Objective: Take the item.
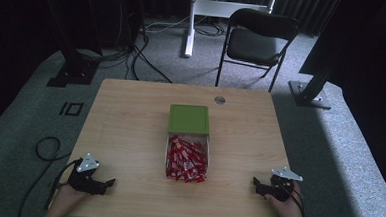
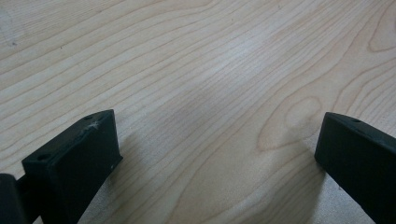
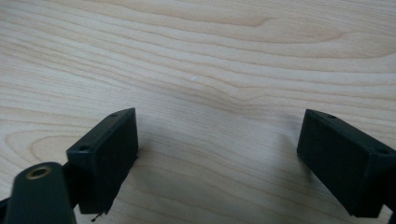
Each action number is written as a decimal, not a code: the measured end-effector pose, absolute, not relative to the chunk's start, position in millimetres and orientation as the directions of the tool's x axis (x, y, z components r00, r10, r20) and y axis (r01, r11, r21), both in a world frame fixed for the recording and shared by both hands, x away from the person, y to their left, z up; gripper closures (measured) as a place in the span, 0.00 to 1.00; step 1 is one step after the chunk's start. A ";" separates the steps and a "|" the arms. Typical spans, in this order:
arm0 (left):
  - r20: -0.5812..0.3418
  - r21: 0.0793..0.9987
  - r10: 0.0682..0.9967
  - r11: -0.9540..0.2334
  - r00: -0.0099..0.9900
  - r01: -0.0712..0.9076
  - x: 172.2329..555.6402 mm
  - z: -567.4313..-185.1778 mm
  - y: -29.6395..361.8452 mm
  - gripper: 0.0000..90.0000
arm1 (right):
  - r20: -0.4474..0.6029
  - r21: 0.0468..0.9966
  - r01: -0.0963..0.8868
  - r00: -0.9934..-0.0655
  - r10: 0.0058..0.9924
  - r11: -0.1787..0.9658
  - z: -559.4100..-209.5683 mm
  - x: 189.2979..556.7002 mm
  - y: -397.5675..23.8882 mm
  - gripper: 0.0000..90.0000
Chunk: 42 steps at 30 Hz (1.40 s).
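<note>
Both tongs rest low on the desk (image 1: 130,125), the left tongs (image 1: 108,182) at lower left, the right tongs (image 1: 257,184) at lower right, each spread wide and holding nothing. Between them, mid-frame, a clear box (image 1: 207,149) of red packets (image 1: 185,160) sits, green lid (image 1: 189,119) behind it.

Left gripper (image 1: 108,182) low, jaws spread wide, nothing between them. Right gripper (image 1: 255,183) level with it, well apart, jaws wide too. Each sits in a hand (image 1: 68,198), tips pointing inward.
</note>
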<state>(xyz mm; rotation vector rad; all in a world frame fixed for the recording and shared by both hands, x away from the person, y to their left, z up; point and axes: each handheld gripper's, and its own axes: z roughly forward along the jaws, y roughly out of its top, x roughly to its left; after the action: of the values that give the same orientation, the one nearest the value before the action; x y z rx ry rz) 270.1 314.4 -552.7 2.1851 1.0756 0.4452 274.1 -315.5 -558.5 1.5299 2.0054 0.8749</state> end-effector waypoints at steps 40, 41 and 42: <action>0.016 0.684 0.790 -0.456 0.613 0.570 270.2 -552.6 315.1 0.01 | 0.005 0.787 0.584 -0.331 0.944 0.201 -508.7 288.5 -287.3 0.15; 0.018 0.683 0.789 -0.458 0.614 0.570 270.2 -552.5 315.2 0.01 | 0.001 0.790 0.578 -0.338 0.941 0.207 -506.3 289.0 -285.7 0.15; 0.017 0.684 0.790 -0.457 0.613 0.569 270.2 -552.5 315.1 0.01 | -0.001 0.792 0.574 -0.342 0.940 0.210 -504.1 289.7 -284.2 0.15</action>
<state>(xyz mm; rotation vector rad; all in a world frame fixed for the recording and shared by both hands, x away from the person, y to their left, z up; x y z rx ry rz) 270.2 315.1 -552.5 2.1917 1.0638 0.4420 289.7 -284.2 -504.1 1.3983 1.9991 0.9812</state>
